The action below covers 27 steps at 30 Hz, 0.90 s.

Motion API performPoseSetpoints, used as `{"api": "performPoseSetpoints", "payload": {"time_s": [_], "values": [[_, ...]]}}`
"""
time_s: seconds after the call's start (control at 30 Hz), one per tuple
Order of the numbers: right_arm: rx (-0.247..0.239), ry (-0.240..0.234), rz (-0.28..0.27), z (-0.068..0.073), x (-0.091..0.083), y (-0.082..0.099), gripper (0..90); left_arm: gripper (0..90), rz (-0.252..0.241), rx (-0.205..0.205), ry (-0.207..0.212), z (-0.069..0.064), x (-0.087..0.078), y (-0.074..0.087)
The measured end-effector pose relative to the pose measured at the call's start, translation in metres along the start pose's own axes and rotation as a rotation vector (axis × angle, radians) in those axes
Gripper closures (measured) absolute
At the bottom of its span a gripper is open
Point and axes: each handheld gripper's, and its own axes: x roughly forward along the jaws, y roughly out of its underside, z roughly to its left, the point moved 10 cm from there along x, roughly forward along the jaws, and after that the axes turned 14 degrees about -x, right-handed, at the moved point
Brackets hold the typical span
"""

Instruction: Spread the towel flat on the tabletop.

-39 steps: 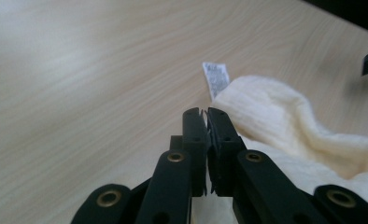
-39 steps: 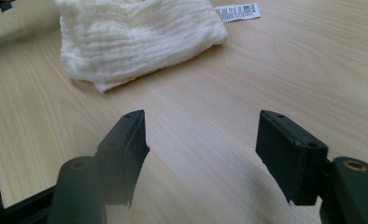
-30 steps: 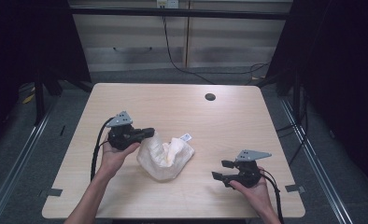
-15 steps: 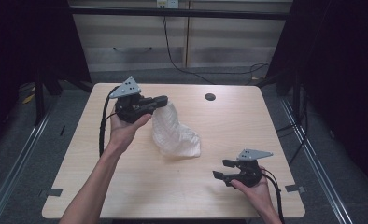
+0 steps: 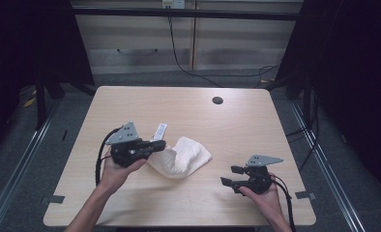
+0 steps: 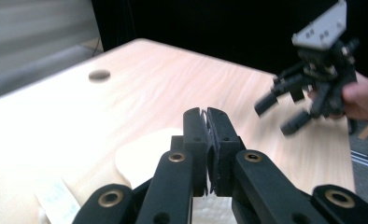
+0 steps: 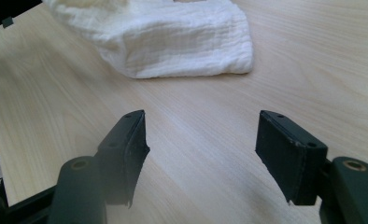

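A white cloth (image 5: 186, 155) lies folded over itself at the middle of the wooden table (image 5: 256, 125), with a white label (image 5: 159, 130) sticking out at its far left. My left gripper (image 5: 158, 144) sits at the cloth's left edge, shut on a thin bit of the cloth. In the left gripper view its jaws (image 6: 206, 140) are pressed together over the cloth (image 6: 140, 158). My right gripper (image 5: 230, 175) rests near the front right, open and empty, a short way from the cloth. In the right gripper view the cloth (image 7: 173, 37) lies beyond the open gripper (image 7: 201, 133).
A dark round hole (image 5: 217, 100) sits in the table's far side. Cables (image 5: 193, 63) run over the floor behind the table. The left gripper view shows the right gripper (image 6: 280, 114) held in a hand at the table's edge.
My left gripper, raised over the far left with the cloth hanging from it, has come back down toward me. The cloth now lies folded on the table. The right gripper has stayed put.
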Motion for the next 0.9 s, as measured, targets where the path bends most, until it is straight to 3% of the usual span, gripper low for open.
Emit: {"api": "performPoseSetpoints", "payload": {"time_s": [0.17, 0.3, 0.47, 0.63, 0.9], "values": [[-0.021, -0.016, 0.021, 0.005, 0.009, -0.002, 34.4, 87.6, 0.102, -0.026, -0.019, 0.011, -0.018, 0.042], [-0.032, -0.02, 0.02, 0.006, 0.01, -0.006, 34.7, 87.6, 0.192, -0.07, -0.049, 0.023, -0.018, 0.085], [-0.043, -0.026, 0.037, 0.005, 0.016, -0.009, 37.7, 87.6, 0.304, -0.096, -0.104, 0.039, -0.008, 0.12], [-0.07, -0.036, 0.017, 0.003, 0.022, -0.025, 42.3, 87.6, 0.368, -0.098, -0.161, 0.051, -0.005, 0.136], [-0.075, -0.045, -0.004, -0.006, 0.044, -0.049, 48.1, 87.6, 0.346, -0.126, -0.217, 0.073, -0.013, 0.134]]}}
